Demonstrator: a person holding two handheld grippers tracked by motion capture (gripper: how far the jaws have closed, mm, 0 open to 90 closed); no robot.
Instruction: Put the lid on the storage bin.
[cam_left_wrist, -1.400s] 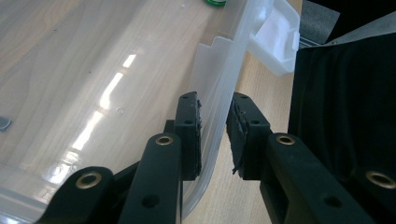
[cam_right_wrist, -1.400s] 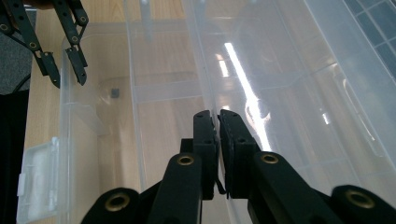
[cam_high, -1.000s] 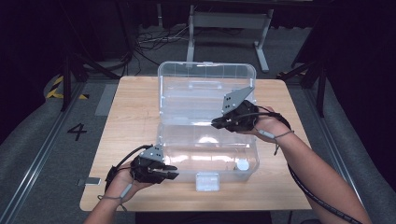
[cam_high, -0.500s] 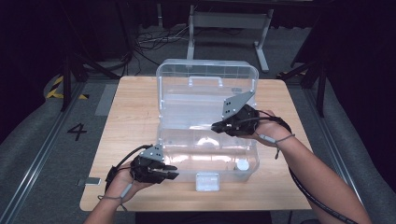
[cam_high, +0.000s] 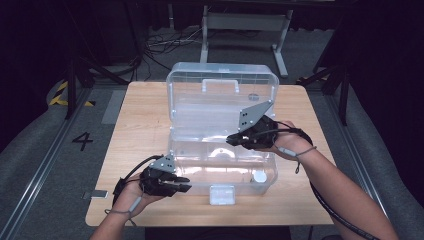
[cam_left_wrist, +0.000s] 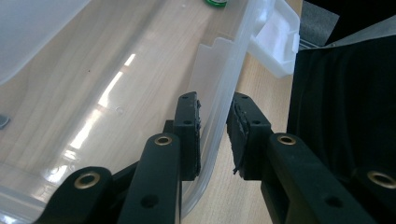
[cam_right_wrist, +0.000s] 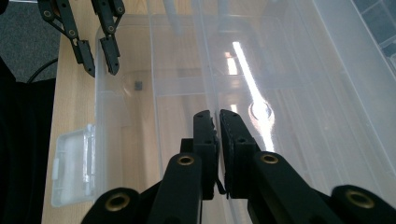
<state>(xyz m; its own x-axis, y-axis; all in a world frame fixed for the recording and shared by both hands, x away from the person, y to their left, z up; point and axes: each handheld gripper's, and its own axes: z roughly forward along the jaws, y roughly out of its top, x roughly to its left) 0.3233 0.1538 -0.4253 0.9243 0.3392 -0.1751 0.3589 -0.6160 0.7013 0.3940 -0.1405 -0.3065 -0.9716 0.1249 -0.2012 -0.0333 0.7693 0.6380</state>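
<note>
Standing on the wooden table (cam_high: 145, 125) is a clear plastic box (cam_high: 220, 155) with its lid (cam_high: 220, 95) swung up and back, a handle (cam_high: 220, 85) moulded into that lid. The box lies between the two claws, and both claws reach it.

The right claw (cam_high: 234, 140) comes in from the person's right side, over the middle of the box. In the right gripper view its tips (cam_right_wrist: 215, 122) are pressed almost together, with a thin clear sheet running up between them (whether that sheet is a divider wall or an inner tray edge I cannot tell). So this claw is closed on a clear part inside the box. Ahead of it and to its left in that view, the other claw's jaws hang at the box's far wall.

The left claw (cam_high: 181, 184) sits at the near front corner of the box. In the left gripper view its tips (cam_left_wrist: 215, 123) straddle the box's front wall, one jaw inside and one outside, with a little gap at each pad, so it is partly open around the wall and not squeezing it.

Just past the left claw, along the same wall, hangs the white latch (cam_left_wrist: 275, 39) of the box, flipped outward onto the table. Near the right claw's side of the box floor sits a small white round thing (cam_high: 259, 176).
</note>
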